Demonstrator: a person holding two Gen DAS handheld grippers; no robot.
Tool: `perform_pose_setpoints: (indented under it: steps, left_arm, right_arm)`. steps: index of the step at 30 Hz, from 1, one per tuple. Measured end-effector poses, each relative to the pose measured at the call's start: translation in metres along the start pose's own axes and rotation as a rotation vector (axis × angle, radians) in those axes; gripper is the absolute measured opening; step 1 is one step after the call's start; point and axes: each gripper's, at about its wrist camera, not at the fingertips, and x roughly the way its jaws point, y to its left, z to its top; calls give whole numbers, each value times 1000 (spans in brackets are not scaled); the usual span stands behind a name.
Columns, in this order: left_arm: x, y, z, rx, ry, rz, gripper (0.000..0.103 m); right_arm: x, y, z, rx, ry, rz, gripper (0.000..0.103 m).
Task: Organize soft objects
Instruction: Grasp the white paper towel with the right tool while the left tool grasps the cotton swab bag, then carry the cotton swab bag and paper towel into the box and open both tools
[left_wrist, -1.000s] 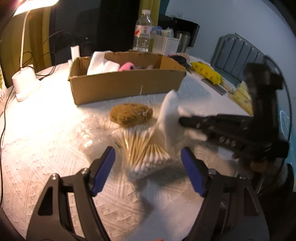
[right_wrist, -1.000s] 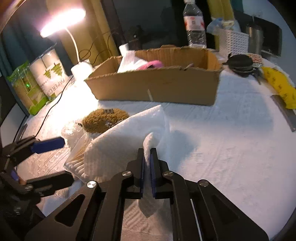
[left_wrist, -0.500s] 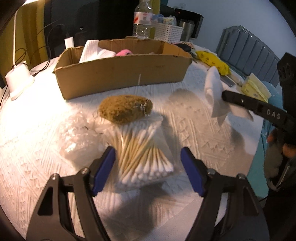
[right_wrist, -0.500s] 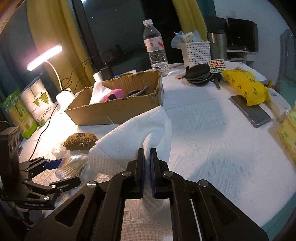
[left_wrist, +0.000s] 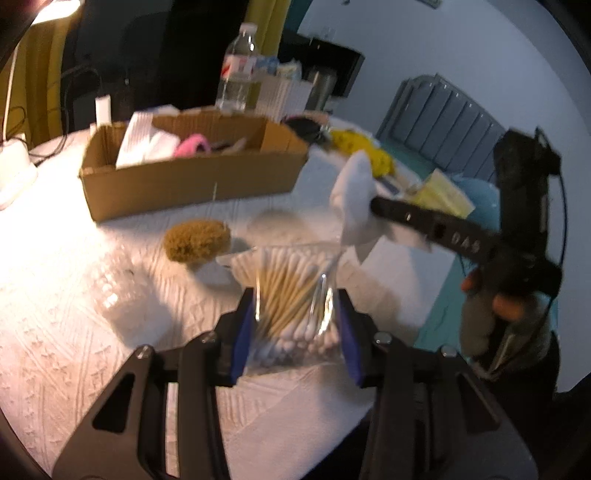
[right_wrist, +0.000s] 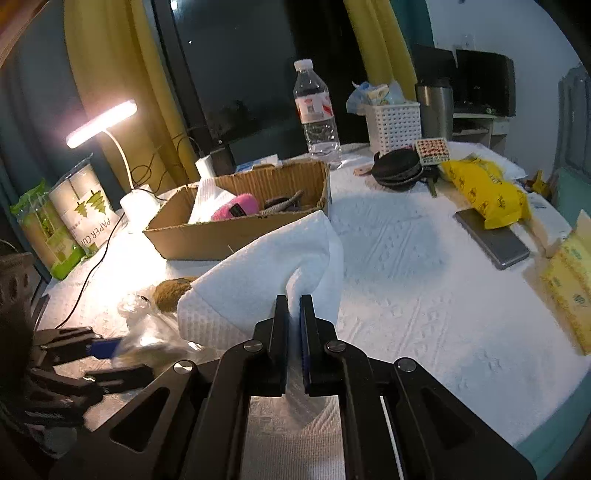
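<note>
My left gripper (left_wrist: 294, 321) is shut on a clear bag of cotton swabs (left_wrist: 291, 288) and holds it lifted off the table. My right gripper (right_wrist: 293, 314) is shut on a white paper towel (right_wrist: 266, 280) held above the table; it also shows in the left wrist view (left_wrist: 354, 199). A brown sponge (left_wrist: 197, 240) lies on the white tablecloth in front of the cardboard box (left_wrist: 192, 177). The box (right_wrist: 236, 225) holds a white cloth (right_wrist: 210, 201), a pink item (right_wrist: 236, 207) and a dark item.
A crumpled clear plastic wrap (left_wrist: 118, 291) lies left of the swabs. A lamp (right_wrist: 110, 147), water bottle (right_wrist: 317, 114), white basket (right_wrist: 393, 123), yellow bag (right_wrist: 484, 192), phone (right_wrist: 491, 238) and yellow packs (right_wrist: 572, 280) stand around the table. The table edge is near right.
My left gripper has closed on the bag of cotton swabs and lifted it. My right gripper has kept the paper towel and risen higher, back from the box.
</note>
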Motion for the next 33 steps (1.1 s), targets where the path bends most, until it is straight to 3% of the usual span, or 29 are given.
perform_pose_setpoints:
  steps: [14,33]
  left_arm:
    - [-61,-23,31,108,-168,100,43]
    - [-76,-11,82,134,-263,166,43]
  right_arm:
    - [-30,13,20,-30,-77,-2,6]
    - [-17,22,60,-89,-117,-19,7]
